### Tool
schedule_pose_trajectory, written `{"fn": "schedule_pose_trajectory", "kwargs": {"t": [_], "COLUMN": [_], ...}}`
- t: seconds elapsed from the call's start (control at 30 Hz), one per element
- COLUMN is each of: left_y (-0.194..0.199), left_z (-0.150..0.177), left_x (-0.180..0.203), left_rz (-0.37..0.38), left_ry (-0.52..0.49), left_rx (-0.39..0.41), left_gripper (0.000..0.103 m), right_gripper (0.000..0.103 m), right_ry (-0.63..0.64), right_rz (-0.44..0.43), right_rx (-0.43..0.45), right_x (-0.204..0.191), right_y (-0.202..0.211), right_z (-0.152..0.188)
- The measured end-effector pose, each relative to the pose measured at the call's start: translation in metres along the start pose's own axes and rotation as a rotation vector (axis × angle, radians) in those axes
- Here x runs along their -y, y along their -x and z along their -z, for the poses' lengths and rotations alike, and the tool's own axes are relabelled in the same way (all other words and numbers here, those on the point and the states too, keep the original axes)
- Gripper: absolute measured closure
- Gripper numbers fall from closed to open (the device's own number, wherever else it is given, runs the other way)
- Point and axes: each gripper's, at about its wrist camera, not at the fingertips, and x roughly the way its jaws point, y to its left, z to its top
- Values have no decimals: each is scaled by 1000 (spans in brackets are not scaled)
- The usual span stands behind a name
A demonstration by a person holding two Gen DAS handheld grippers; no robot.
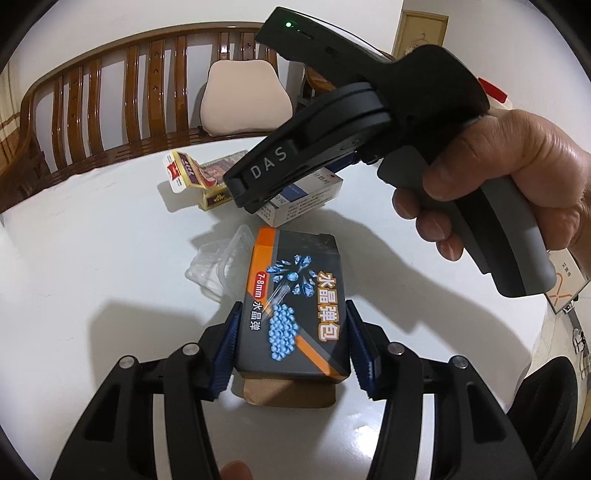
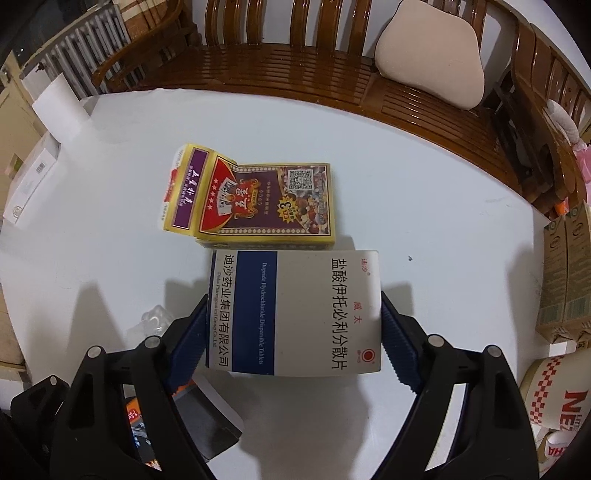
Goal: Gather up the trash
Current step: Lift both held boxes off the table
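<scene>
In left claw point(image 1: 291, 350): box point(image 1: 293, 302) labelled "7-8mm"

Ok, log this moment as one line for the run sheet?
left gripper: shut on dark box | right gripper: around white medicine box, contact unclear | card box: untouched on table

White round table point(image 2: 110, 258), slatted wooden bench point(image 2: 295, 74), beige cushion point(image 2: 432, 62), white wall point(image 1: 110, 22)

Medicine box point(image 2: 295, 314) lies before card box point(image 2: 266, 203) on table point(image 2: 443, 221)
</scene>
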Motion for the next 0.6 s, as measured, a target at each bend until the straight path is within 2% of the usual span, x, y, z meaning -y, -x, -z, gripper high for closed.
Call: {"fn": "schedule_pose_trajectory", "kwargs": {"t": [0.33,0.6], "left_y": [31,75], "left_z": [-5,-16], "left_x": [13,31], "left_rz": [-36,-92], "left_ry": [1,39], "left_rx": [19,66], "left_gripper": [51,51], "right_gripper": [22,22], "right_ry": [-13,-12], "right_rz": [-8,-26], "right_rx": [52,144], "right_x": [5,7], "right_y": [47,113], "right_z": [0,8]}}
